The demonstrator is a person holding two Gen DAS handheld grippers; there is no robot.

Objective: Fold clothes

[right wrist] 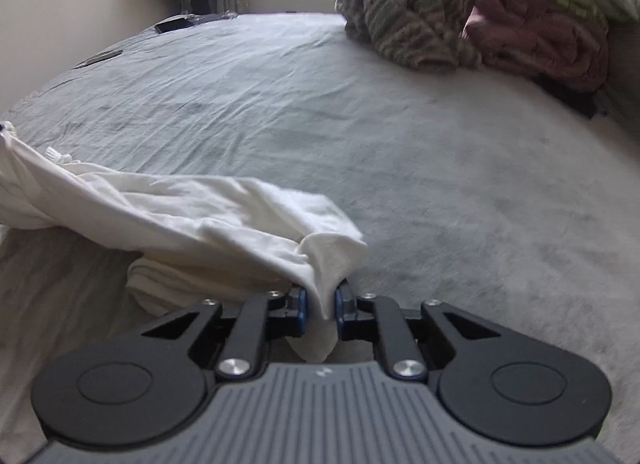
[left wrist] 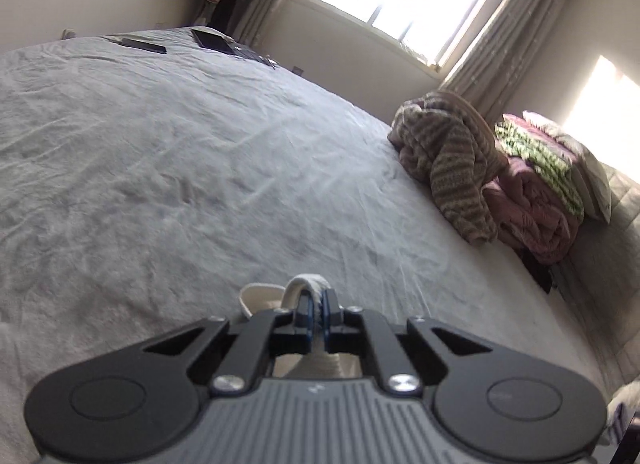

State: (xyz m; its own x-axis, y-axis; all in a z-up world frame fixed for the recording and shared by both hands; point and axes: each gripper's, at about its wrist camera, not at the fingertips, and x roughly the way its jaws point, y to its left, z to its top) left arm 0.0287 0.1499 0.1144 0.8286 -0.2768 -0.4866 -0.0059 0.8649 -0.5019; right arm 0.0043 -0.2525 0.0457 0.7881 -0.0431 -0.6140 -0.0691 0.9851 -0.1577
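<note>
both the left hand-held gripper and the right hand-held gripper are clamped on the white garment, which drapes low over the grey bed.

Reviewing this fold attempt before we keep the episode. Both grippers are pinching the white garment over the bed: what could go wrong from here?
1. The right gripper holds only a bunched corner of the white garment; a pull may slip it out of the jaws.
2. The left gripper shows just a small fold between its jaws, a thin hold.
3. The garment hangs twisted and crumpled, so laying it on the bed sheet may fold in creases.
</note>
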